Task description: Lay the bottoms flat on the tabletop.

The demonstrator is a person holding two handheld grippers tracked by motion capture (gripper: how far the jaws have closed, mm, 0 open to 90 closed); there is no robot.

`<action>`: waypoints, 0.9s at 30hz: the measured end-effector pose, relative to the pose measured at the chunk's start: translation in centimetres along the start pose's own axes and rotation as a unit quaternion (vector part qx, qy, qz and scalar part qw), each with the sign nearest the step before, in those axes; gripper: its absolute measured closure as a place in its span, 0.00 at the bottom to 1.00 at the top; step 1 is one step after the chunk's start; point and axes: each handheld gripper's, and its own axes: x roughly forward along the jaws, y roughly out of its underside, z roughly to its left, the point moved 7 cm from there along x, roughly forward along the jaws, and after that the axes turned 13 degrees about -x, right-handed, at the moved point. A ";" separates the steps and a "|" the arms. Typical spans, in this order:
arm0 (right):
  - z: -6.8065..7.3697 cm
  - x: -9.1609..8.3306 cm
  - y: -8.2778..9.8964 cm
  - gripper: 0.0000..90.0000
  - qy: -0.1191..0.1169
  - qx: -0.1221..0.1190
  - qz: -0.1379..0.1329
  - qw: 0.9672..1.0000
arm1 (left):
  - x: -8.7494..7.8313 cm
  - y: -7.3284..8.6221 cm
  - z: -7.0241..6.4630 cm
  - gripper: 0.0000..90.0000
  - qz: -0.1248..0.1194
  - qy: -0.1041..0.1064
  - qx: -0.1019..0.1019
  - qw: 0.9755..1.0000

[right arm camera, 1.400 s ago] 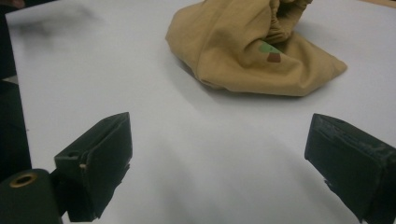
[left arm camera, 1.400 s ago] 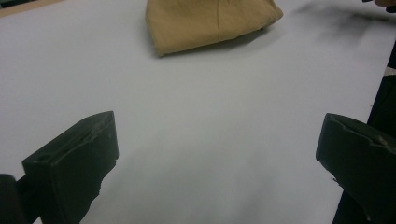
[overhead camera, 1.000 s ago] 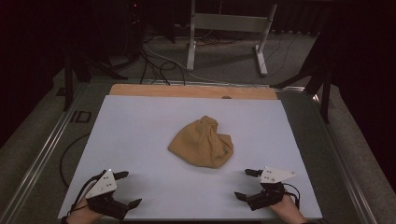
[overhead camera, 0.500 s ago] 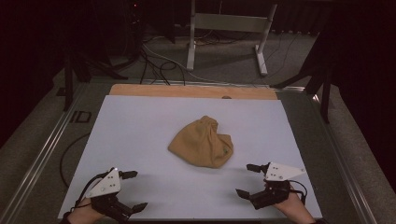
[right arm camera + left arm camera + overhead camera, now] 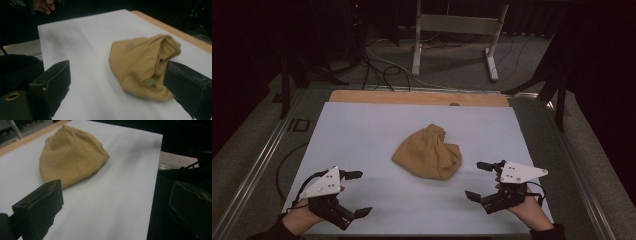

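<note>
A crumpled tan garment (image 5: 428, 153) lies in a heap at the middle of the white sheet (image 5: 372, 130). In the left gripper view the tan garment (image 5: 70, 157) sits ahead of the jaws, apart from them. The right gripper view shows the garment (image 5: 142, 65) with a small label on its near side. My left gripper (image 5: 357, 194) stands open near the front left of the sheet, empty. At the front right my right gripper (image 5: 478, 181) is open too, with nothing between its fingers, a short way from the garment.
A wooden table edge (image 5: 412, 98) runs along the back of the sheet. Metal rails (image 5: 257, 170) border the table at both sides. Beyond it stand a grey metal stand (image 5: 452, 35) and floor cables (image 5: 377, 65).
Both grippers have opened wider and shifted slightly toward the front edge. The garment has not moved.
</note>
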 end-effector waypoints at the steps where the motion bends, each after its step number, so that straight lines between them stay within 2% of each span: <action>1: -0.2 0.0 -0.2 0.09 0.004 -0.001 -0.001 1.000 | 0.0 -0.3 0.1 0.00 -0.001 0.001 0.000 1.000; 5: -1.5 0.2 -1.2 0.09 0.021 0.005 -0.015 1.000 | 0.4 -1.4 0.7 0.00 -0.003 -0.007 0.001 1.000; 9: -3.0 0.8 -1.5 0.09 0.041 0.015 -0.019 0.999 | 1.2 -2.4 1.6 0.00 -0.013 -0.023 -0.011 1.000; 15: -5.2 2.8 -0.8 0.09 0.062 0.031 0.001 0.998 | 2.8 -3.4 3.4 0.00 -0.015 -0.053 -0.024 0.998; 18: -6.0 4.0 -0.2 0.12 0.062 0.039 0.014 0.997 | 3.7 -3.8 4.4 0.00 -0.018 -0.066 -0.027 0.997; 23: -7.4 5.8 1.5 0.12 0.066 0.055 0.034 0.996 | 5.2 -4.1 5.8 0.00 -0.020 -0.084 -0.030 0.996; 27: -8.6 7.1 3.2 0.13 0.077 0.058 0.065 0.993 | 6.4 -4.2 7.0 0.00 -0.020 -0.097 -0.033 0.995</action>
